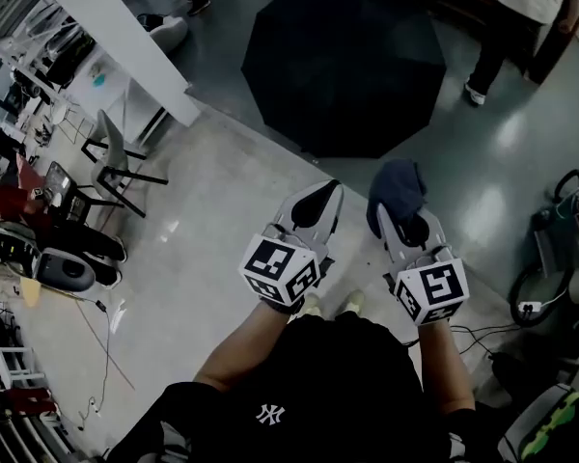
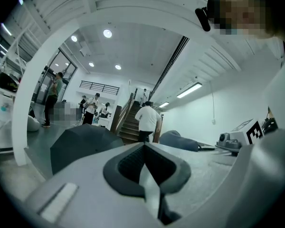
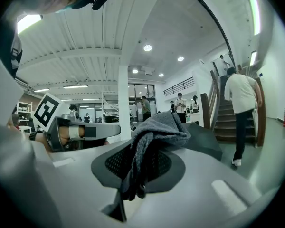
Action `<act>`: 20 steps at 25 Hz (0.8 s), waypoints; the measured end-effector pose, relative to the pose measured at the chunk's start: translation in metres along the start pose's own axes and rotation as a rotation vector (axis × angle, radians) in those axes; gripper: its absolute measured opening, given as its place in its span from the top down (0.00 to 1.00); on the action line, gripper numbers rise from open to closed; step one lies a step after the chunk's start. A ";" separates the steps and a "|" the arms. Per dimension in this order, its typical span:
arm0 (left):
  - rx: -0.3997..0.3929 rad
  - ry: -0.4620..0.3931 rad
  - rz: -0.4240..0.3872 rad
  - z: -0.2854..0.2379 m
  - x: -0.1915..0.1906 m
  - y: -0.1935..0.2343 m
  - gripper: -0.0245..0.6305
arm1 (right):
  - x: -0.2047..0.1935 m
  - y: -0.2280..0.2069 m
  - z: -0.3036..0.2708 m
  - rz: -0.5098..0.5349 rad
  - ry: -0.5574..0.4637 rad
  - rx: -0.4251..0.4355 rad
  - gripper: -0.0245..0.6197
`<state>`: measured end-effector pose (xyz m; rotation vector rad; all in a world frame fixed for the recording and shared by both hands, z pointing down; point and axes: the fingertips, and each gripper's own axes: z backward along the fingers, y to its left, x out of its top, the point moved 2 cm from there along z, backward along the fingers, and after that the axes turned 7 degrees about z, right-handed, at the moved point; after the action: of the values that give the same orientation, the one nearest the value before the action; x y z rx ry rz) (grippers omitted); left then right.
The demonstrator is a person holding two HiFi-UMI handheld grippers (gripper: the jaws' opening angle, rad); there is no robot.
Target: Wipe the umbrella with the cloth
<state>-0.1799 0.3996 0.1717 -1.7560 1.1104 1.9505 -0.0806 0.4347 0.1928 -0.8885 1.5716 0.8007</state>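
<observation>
A large black umbrella (image 1: pixel 343 61) stands open on the grey floor ahead of me, and shows as a dark dome in the left gripper view (image 2: pixel 80 144) and behind the cloth in the right gripper view (image 3: pixel 213 144). My right gripper (image 1: pixel 402 210) is shut on a dark grey cloth (image 1: pixel 398 189), which drapes between and over its jaws (image 3: pixel 152 137). My left gripper (image 1: pixel 320 201) is shut with nothing between its jaws (image 2: pixel 145 167). Both grippers are held side by side, short of the umbrella's near edge.
A white pillar (image 1: pixel 116 41) rises at the left, with chairs (image 1: pixel 116 157) and cluttered gear beside it. A person (image 1: pixel 521 17) walks at the upper right, toward a staircase (image 2: pixel 128 122). A vacuum and cables (image 1: pixel 560 249) lie at the right.
</observation>
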 end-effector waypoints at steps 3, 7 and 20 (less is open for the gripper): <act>0.006 0.007 0.000 -0.001 -0.003 0.001 0.96 | -0.003 0.000 0.000 -0.002 0.007 0.004 0.84; 0.004 0.015 0.003 -0.006 -0.004 -0.004 0.96 | -0.002 -0.001 0.002 0.001 0.008 0.014 0.84; 0.046 0.034 0.005 -0.035 -0.011 -0.006 0.96 | -0.012 -0.051 0.012 -0.073 -0.010 -0.018 0.84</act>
<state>-0.1488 0.3821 0.1816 -1.7707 1.1627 1.8898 -0.0294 0.4220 0.2005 -0.9482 1.5164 0.7679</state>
